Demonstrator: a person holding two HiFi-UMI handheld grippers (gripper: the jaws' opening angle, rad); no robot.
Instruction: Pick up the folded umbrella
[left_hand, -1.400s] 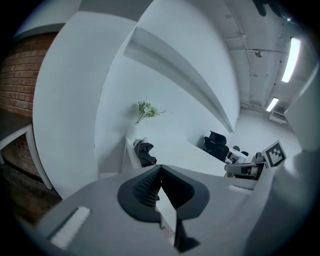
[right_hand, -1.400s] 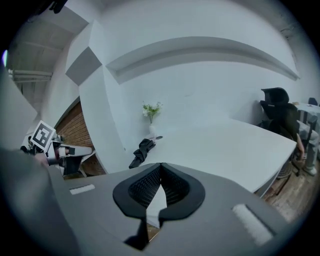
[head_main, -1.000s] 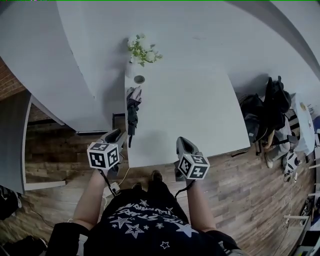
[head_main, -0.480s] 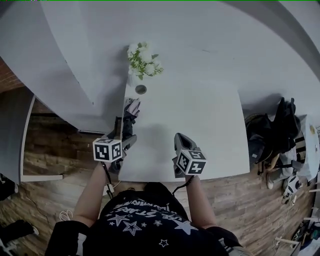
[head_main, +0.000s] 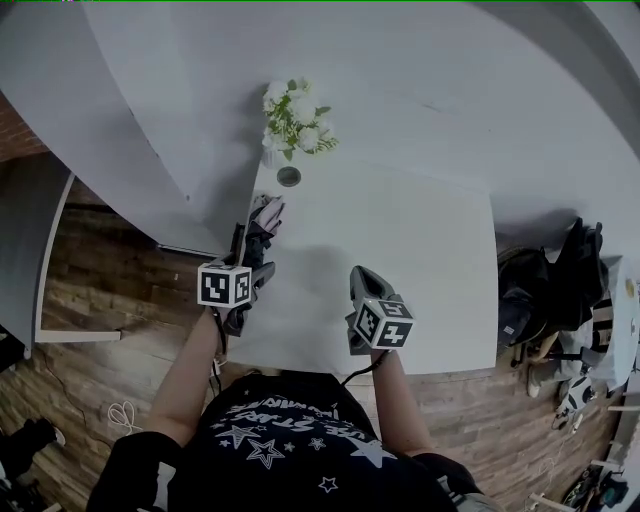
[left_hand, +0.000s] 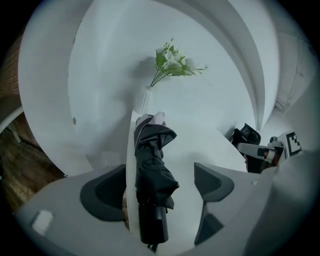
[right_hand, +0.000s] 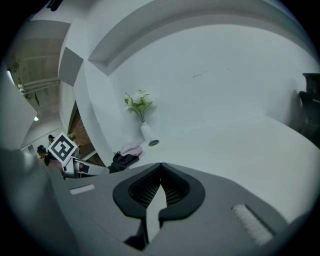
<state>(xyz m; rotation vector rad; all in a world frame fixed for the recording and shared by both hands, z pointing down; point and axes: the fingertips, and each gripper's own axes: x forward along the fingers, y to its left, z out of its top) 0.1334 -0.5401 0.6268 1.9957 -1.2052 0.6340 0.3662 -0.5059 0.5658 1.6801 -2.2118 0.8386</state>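
A dark folded umbrella (left_hand: 152, 175) with a pale pink tip lies along the left edge of the white table (head_main: 400, 260); it also shows as the umbrella (head_main: 258, 228) in the head view and the umbrella (right_hand: 122, 159) at the left of the right gripper view. My left gripper (left_hand: 160, 187) stands open, its jaws on either side of the umbrella's handle end, pads clear of it. My right gripper (right_hand: 160, 186) is shut with nothing in it, over the table's near edge, to the right of the umbrella.
A white vase of pale flowers (head_main: 293, 112) stands at the table's far left corner, with a small round dish (head_main: 289, 177) beside it. Wooden floor lies left of the table. Dark bags and chairs (head_main: 545, 290) crowd the right side.
The left gripper has moved forward and down to the umbrella's near end. The right gripper has moved in over the table's near edge. The head view shifted closer to the table.
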